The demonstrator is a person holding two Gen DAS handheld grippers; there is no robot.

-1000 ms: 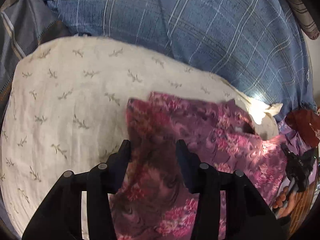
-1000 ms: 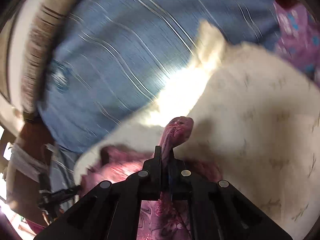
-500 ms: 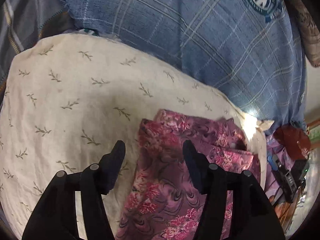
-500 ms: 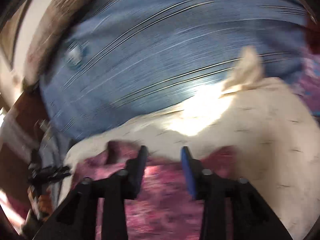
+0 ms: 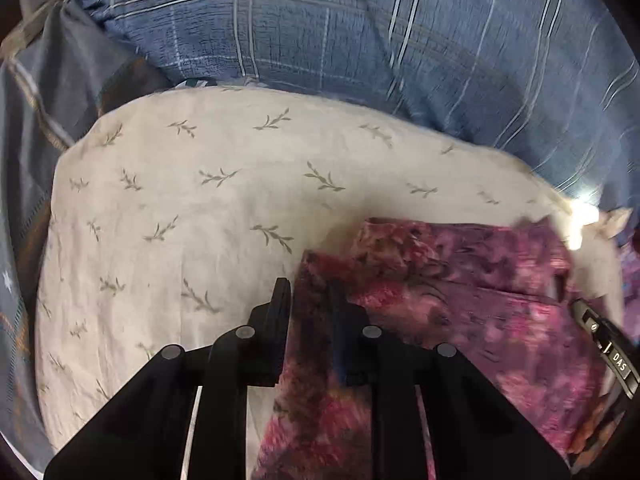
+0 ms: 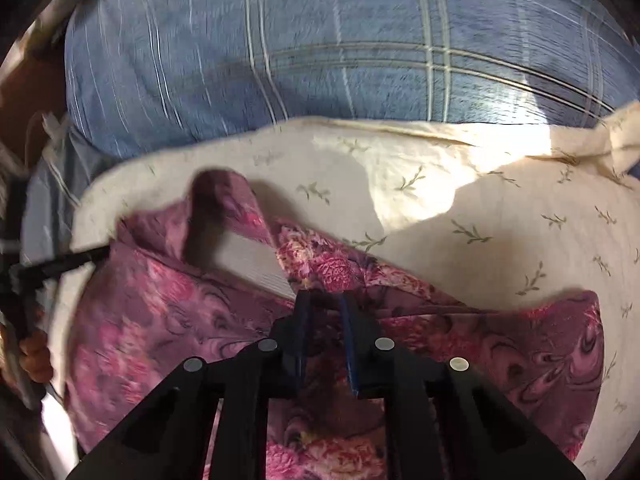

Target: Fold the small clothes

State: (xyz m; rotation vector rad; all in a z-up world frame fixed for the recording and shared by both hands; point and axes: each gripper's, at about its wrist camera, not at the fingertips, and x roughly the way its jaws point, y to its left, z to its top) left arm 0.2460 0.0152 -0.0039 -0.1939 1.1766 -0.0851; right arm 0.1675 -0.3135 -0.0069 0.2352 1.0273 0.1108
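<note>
Nearest in the left wrist view, the left tongs (image 5: 310, 292) sit low over the near-left edge of the floral garment (image 5: 460, 300), their jaws parted by a narrow gap with a strip of the purple-pink cloth running between them. Whether they pinch that strip or merely straddle it, I cannot tell. In the right wrist view, the right tongs (image 6: 325, 304) likewise stand slightly apart over a crease in the garment (image 6: 180, 312); the cloth passes under the tips, and a firm grip is not visible here either.

The garment lies partly folded on the cream leaf-print pillow (image 5: 200, 200), toward its near-right part, with one flap turned up and showing a pale lining in the right wrist view. Beyond the pillow's far edge is the blue plaid bedcover (image 5: 360, 40).

Judged from this, the fold is under way but loose. The risks:

- If either tongs closes on only the top layer, lifting would peel the layers apart and undo the fold.
- The upturned flap could be trapped crooked under the next fold.
- The soft, rounded pillow gives little support, so pressing a crease may shift the whole garment toward its edge.
</note>
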